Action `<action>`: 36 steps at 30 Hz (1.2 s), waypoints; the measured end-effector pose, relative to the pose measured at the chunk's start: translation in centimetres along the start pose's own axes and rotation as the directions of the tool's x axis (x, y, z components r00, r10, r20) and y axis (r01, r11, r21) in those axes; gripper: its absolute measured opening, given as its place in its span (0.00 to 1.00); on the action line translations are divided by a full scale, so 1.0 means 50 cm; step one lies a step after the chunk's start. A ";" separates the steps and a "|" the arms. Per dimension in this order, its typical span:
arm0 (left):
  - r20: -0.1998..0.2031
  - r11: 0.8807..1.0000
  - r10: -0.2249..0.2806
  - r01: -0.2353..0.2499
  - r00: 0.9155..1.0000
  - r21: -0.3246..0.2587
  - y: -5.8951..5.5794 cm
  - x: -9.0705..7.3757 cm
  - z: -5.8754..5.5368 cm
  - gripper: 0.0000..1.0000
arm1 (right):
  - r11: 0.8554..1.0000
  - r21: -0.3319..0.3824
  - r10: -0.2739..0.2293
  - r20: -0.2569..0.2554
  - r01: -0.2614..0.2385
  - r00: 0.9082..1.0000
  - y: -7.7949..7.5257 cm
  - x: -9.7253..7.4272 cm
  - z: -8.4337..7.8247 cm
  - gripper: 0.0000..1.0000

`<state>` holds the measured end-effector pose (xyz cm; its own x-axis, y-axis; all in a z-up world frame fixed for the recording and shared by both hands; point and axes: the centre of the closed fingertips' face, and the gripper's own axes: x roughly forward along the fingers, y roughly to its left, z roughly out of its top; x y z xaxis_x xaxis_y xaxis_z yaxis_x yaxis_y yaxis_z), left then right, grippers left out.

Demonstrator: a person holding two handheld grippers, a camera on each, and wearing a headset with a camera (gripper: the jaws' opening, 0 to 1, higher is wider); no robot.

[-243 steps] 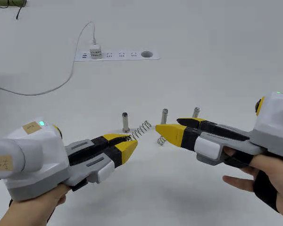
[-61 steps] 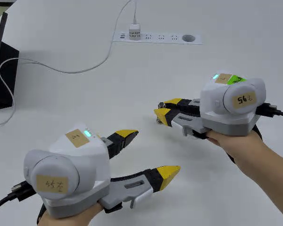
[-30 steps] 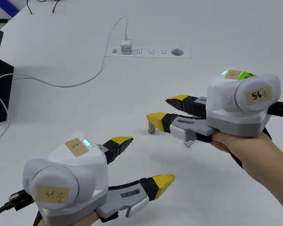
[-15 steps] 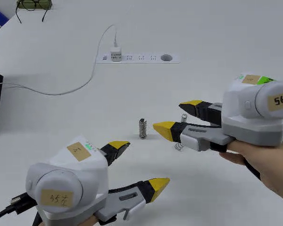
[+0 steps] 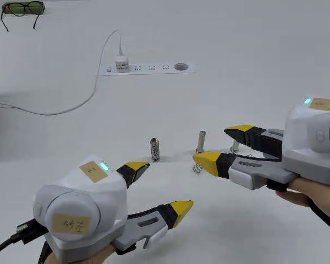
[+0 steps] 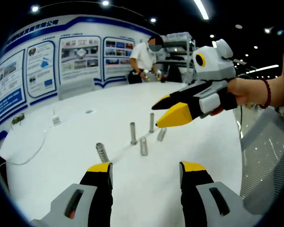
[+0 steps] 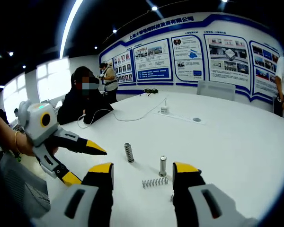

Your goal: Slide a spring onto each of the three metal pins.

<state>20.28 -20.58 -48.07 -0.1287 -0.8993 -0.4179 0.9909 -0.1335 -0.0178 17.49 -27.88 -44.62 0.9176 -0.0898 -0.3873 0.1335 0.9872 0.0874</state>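
Both wide open and empty: left yellow-tipped gripper (image 5: 158,188), right yellow-tipped gripper (image 5: 213,145). Small loose steel coil spring (image 5: 197,169) lies on white desk (image 5: 236,236), just beside bare upright metal pin (image 5: 201,142). Left-end pin (image 5: 154,149) carries 1 spring. Loose spring looks light, squashy and prone to rolling: pinch mid-coil softly.

3rd pin (image 5: 234,147) & loose spring (image 5: 197,169) partly behind right gripper (image 5: 210,144)

The leftmost pin (image 5: 154,141) stands sleeved in a spring (image 5: 154,150); middle pin (image 5: 201,141) bare, loose spring (image 5: 197,169) lying nearby.
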 end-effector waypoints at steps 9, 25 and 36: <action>-0.003 1.000 0.002 -0.002 1.000 0.010 0.000 0.021 0.007 0.54 | 1.000 0.014 -0.011 0.012 0.011 1.000 -0.017 -0.033 -0.009 0.52; -0.030 0.999 -0.016 0.017 0.999 0.037 0.000 0.073 0.012 0.49 | 0.999 0.037 -0.029 -0.008 0.029 1.000 -0.046 -0.074 -0.051 0.52; -0.068 0.999 -0.016 0.019 0.998 0.042 0.000 0.115 0.005 0.43 | 0.998 0.061 -0.027 0.002 0.027 1.000 -0.051 -0.084 -0.063 0.57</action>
<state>19.54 -25.86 -50.26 -0.1416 -0.8665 -0.4787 0.9857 -0.1678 0.0122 12.12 -29.59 -46.11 0.9142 -0.1169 -0.3881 0.1808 0.9746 0.1323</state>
